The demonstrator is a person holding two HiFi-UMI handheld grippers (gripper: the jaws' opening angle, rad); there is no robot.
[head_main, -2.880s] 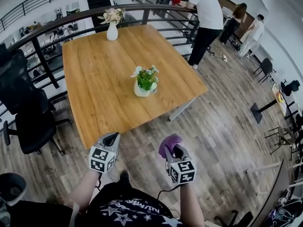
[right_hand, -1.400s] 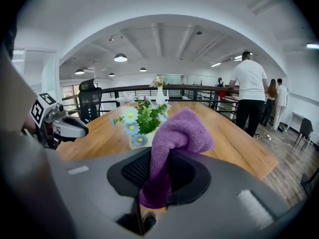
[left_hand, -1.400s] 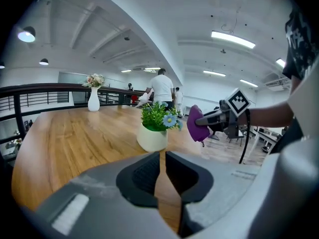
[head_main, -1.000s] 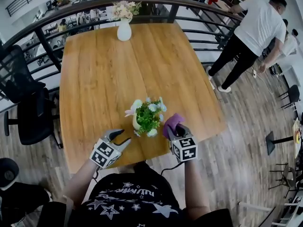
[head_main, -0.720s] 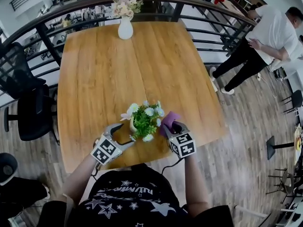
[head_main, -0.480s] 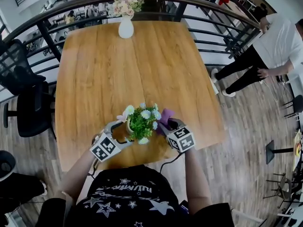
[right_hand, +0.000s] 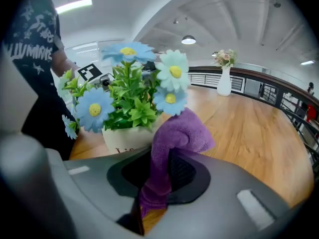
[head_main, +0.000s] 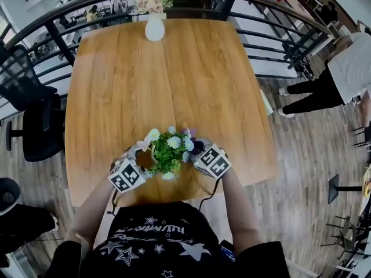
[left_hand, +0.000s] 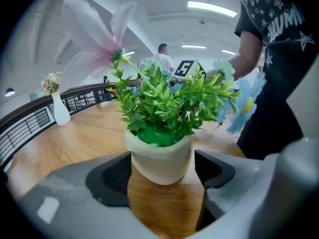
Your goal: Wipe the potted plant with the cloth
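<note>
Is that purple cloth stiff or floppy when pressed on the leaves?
Probably floppy: the purple cloth folds over above the right hand-held gripper clamping it. Its fuzzy pile looks soft and light, so it should mould round the leaves, not shove them.

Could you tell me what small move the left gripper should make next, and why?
Probably close the left gripper on the small cream pot: its fingers have just been opening and straddle it without clamping, while the right gripper holds the purple cloth beside the green leaves.
</note>
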